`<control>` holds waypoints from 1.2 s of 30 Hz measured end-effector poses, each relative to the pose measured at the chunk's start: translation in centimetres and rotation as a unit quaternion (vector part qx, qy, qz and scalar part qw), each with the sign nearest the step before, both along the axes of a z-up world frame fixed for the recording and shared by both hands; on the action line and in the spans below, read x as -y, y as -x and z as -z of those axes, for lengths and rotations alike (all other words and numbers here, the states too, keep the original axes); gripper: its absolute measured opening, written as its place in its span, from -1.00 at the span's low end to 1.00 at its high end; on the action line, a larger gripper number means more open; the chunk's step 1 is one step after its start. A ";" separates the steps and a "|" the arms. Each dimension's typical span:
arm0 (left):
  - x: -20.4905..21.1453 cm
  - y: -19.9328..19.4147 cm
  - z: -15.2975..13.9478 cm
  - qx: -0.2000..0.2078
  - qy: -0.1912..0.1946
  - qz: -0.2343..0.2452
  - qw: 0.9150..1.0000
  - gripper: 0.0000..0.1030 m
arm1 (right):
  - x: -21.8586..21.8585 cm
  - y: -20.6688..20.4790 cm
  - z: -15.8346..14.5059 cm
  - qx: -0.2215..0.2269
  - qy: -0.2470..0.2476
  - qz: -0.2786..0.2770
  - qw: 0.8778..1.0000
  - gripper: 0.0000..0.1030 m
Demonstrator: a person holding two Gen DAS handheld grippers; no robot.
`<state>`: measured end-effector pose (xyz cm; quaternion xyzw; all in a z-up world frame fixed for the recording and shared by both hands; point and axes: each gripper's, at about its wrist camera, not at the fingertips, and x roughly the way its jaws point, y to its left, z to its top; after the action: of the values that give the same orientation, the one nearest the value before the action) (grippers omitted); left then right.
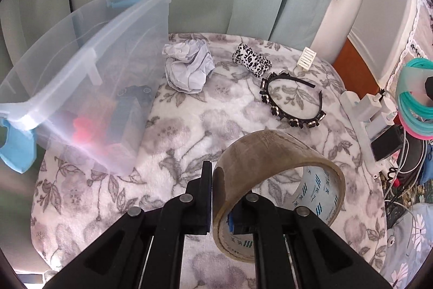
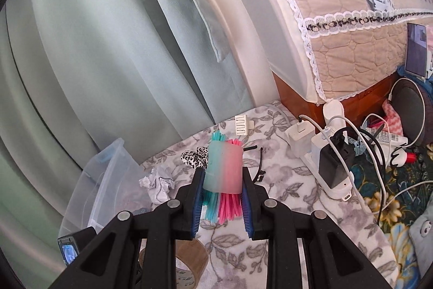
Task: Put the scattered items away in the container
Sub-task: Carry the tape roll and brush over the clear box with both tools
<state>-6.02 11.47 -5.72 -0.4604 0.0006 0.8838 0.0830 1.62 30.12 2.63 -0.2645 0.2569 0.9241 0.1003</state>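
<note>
Container (image 1: 89, 64): clear plastic tub with blue clips, at the table's left edge, a few things already inside.
Left gripper (image 1: 219, 197): clamped on the wall of the tape roll (image 1: 281, 172), right of the container.
Right gripper (image 2: 222, 190): clamped on the bundle of straws (image 2: 223, 169), farther right.
Doing it well: carry each load above the container's rim, release once inside.
Left out: crumpled paper (image 1: 188, 68), headband (image 1: 293, 102).

Soft, even daylight fills both views, casting only faint shadows. The clear storage bin (image 1: 81, 77) shows a pale sheen on its wall. Fisheye bending curves the curtain (image 2: 108, 45) behind it, and black vignette rims the corners; edges blur slightly.
</note>
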 end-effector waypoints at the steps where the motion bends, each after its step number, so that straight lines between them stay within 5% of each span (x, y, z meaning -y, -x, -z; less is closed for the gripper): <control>1: 0.2 -0.3 -0.6 -0.007 -0.003 0.000 1.000 -0.83 | 0.1 -0.3 -0.3 -0.003 -0.001 0.000 1.000 -0.48; 19: 5.8 -2.8 -12.2 -0.138 -0.081 -0.058 0.985 -0.83 | 2.9 -3.2 -5.3 -0.055 -0.001 -0.021 0.998 -0.47; 36: 14.5 -2.6 -12.9 -0.161 -0.148 -0.145 0.965 -0.83 | 10.0 -1.6 -7.3 -0.067 -0.040 -0.097 0.992 -0.48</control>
<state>-3.46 -3.00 7.14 -0.2900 -0.1836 0.9390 0.0203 3.24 20.15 9.89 -0.2211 0.1995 0.9546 0.0036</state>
